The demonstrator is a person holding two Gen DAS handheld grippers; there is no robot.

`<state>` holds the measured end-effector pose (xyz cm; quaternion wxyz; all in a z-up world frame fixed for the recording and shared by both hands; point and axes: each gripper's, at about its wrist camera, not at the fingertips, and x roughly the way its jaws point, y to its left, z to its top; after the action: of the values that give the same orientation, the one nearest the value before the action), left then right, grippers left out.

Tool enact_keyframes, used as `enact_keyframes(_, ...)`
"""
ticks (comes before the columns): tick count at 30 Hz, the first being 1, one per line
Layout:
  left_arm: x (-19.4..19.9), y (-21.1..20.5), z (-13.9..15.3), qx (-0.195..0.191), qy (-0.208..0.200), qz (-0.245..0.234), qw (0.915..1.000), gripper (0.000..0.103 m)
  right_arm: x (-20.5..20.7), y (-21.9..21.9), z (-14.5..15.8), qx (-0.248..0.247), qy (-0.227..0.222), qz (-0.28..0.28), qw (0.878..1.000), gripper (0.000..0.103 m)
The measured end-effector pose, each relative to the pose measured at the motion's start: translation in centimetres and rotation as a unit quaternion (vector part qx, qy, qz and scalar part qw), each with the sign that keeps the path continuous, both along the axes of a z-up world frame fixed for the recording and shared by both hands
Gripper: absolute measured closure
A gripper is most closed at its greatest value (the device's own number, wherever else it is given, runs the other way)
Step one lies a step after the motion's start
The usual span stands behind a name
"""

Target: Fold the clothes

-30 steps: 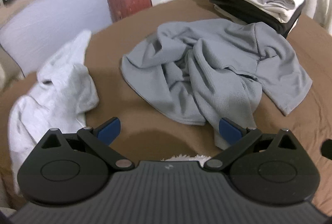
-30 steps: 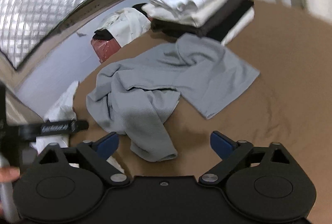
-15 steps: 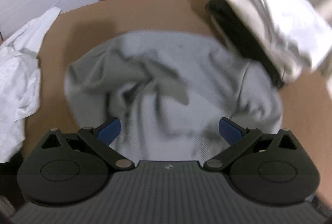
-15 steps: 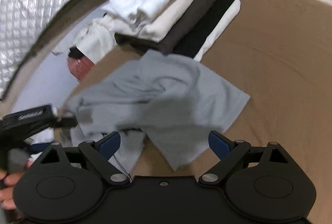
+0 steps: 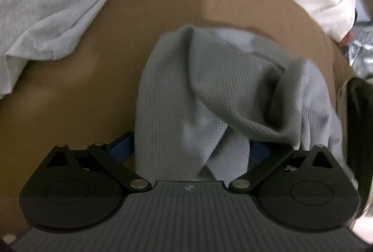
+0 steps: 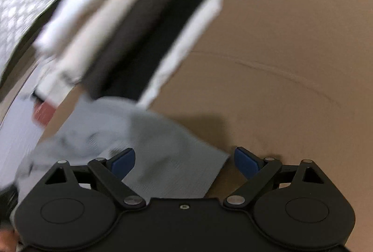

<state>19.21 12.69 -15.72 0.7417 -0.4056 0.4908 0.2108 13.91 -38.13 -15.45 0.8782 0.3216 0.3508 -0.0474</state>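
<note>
Here the grey shirt [image 5: 209, 93] lies crumpled on the brown table [image 5: 70, 93], its bulk bunched right between the wide-spread fingers of the left gripper [image 5: 188, 147]. The right gripper [image 6: 184, 158], equally wide, sits over a flat corner, so both are within reach.

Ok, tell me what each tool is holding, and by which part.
Nothing is held. Both tools are open: the grey shirt lies bunched between the left tool's fingers, and its corner between the right tool's fingers.
</note>
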Motion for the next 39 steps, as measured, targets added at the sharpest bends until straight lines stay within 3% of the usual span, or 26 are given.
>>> enact_keyframes(2,0.3,-0.3,-0.6,-0.018,-0.008,-0.011,0.9997,0.000,1.0,-0.1,-1.1,0.015,0.003,-0.019,1.000,0.008)
enact_keyframes(4,0.6,-0.8,-0.7,-0.051,-0.038,-0.029,0.9976,0.000,2.1,0.8,-1.0,0.012,-0.004,-0.014,1.000,0.019)
enact_keyframes(5,0.9,-1.0,-1.0,-0.087,-0.056,-0.041,0.9938,0.000,2.7,1.6,-1.0,0.014,-0.005,0.002,1.000,0.039)
enact_keyframes(6,1.2,-1.2,-1.3,-0.123,-0.073,-0.054,0.9883,0.000,3.2,2.4,-1.0,0.021,-0.006,0.018,1.000,0.052)
enact_keyframes(7,1.6,-1.3,-1.7,-0.155,-0.084,-0.065,0.9822,0.000,3.8,3.4,-1.0,0.036,-0.006,0.034,0.999,0.056)
enact_keyframes(9,1.9,-1.4,-2.8,-0.219,-0.095,-0.070,0.9685,0.006,4.8,5.3,-1.2,0.070,-0.002,0.059,0.996,0.084)
enact_keyframes(10,2.1,-1.7,-3.4,-0.259,-0.098,-0.076,0.9580,0.010,5.3,6.4,-1.4,0.083,0.004,0.071,0.994,0.085)
enact_keyframes(11,2.2,-2.1,-4.1,-0.300,-0.100,-0.084,0.9451,0.020,5.6,7.5,-1.5,0.094,0.008,0.082,0.992,0.085)
enact_keyframes(13,2.7,-3.2,-5.7,-0.381,-0.093,-0.107,0.9135,0.022,5.4,9.3,-1.4,0.111,0.010,0.108,0.988,0.086)
enact_keyframes(15,3.2,-5.2,-7.2,-0.446,-0.062,-0.134,0.8829,0.022,5.0,10.5,-1.2,0.144,0.009,0.143,0.979,0.086)
enact_keyframes(16,3.3,-6.1,-7.2,-0.448,-0.051,-0.148,0.8802,0.022,4.7,11.0,-1.1,0.157,0.009,0.156,0.975,0.087)
enact_keyframes(19,3.7,-8.2,-5.5,-0.412,-0.050,-0.200,0.8877,0.022,3.1,12.0,-0.2,0.162,0.010,0.166,0.973,0.086)
enact_keyframes(20,3.8,-8.7,-4.9,-0.406,-0.054,-0.216,0.8862,0.022,2.6,11.7,0.3,0.163,0.004,0.166,0.973,0.086)
enact_keyframes(23,3.9,-10.5,-3.4,-0.410,-0.065,-0.264,0.8709,0.022,1.0,10.1,1.4,0.183,-0.020,0.161,0.970,0.086)
enact_keyframes(26,3.7,-13.4,-0.9,-0.381,-0.081,-0.334,0.8585,0.022,-1.3,8.8,2.8,0.189,-0.050,0.171,0.966,0.089)
enact_keyframes(30,2.5,-17.8,2.3,-0.343,-0.101,-0.421,0.8338,0.022,-6.6,7.1,5.4,0.116,-0.088,0.182,0.972,0.090)
enact_keyframes(36,0.2,-23.1,4.5,-0.321,-0.059,-0.455,0.8286,0.023,-12.5,4.8,6.4,0.082,-0.095,0.177,0.976,0.090)
enact_keyframes(37,-0.2,-23.9,5.1,-0.308,-0.059,-0.470,0.8250,0.023,-13.0,4.8,6.4,0.072,-0.089,0.180,0.977,0.090)
enact_keyframes(39,-1.4,-25.7,6.3,-0.296,-0.072,-0.502,0.8094,0.023,-14.6,4.3,5.9,0.060,-0.071,0.181,0.979,0.090)
